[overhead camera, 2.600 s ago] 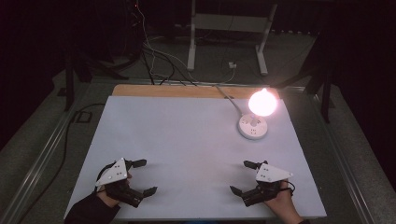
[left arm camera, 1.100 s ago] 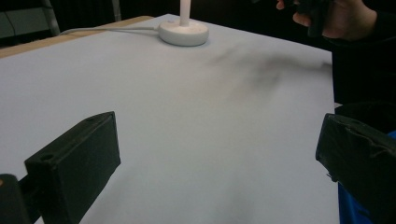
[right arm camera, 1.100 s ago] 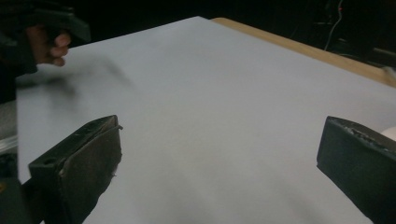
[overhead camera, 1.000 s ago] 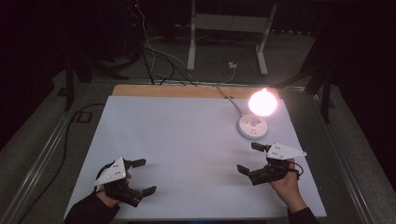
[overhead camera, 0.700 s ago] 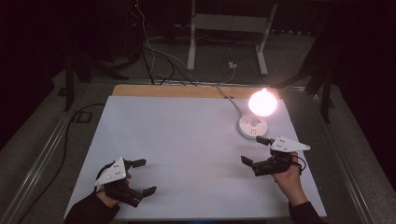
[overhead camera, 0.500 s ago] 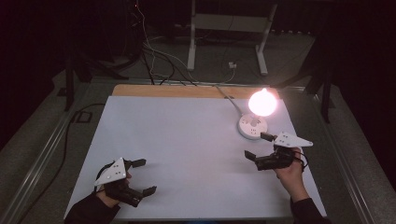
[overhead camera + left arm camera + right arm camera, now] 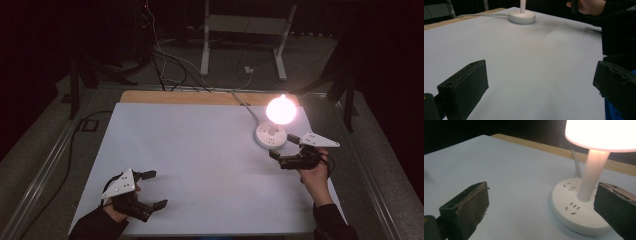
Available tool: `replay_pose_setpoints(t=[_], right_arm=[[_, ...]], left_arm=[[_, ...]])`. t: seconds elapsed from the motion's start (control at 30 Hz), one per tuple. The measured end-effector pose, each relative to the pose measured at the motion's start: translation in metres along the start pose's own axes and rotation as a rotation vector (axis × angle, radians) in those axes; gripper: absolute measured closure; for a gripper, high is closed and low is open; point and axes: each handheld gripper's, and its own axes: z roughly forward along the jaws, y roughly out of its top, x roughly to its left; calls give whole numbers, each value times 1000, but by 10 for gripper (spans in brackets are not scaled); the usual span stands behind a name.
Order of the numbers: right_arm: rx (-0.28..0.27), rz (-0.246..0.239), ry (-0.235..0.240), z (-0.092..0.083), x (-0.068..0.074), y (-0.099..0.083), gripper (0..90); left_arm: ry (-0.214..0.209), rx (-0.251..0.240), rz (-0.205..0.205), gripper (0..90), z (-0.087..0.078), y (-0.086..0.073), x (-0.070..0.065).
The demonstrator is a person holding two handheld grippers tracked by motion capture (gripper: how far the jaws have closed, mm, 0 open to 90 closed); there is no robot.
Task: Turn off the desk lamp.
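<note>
The lamp [image 7: 272, 129] stands lit at the table's [image 7: 200, 150] two o'clock: a glowing round shade on a white stem, with sockets in its round white base. The right gripper [image 7: 286, 148], jaws spread, sits just beside the base; the left gripper [image 7: 150, 189], also spread, rests at seven o'clock. Glare washes out the shade's surface.
</note>
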Motion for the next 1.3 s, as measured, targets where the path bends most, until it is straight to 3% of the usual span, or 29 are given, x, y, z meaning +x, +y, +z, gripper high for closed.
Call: replay_pose_setpoints(t=[0.17, 0.37, 0.5, 0.67, 0.97, 1.1, 1.3], right_arm=[[0, 43, -30, 6, -12, -1, 0], [-7, 116, -111, 15, -25, -2, 5], [-5, 147, -143, 17, -32, -3, 143], [15, 155, -201, 21, -41, -4, 231], [52, 214, -249, 29, -55, -7, 462], [75, 202, -280, 33, -59, -9, 602], [120, 199, -316, 40, -64, -12, 712]], left_arm=[[1, 3, -4, 4, 0, 0, 0], [0, 4, -5, 4, 0, 0, 0], [0, 1, -7, 4, 0, 0, 0], [0, -2, -10, 4, 0, 0, 0], [-2, 0, -12, 4, 0, 0, 1], [-1, 2, -12, 4, 0, 0, 1], [2, 7, -7, 4, 0, 0, 0]])
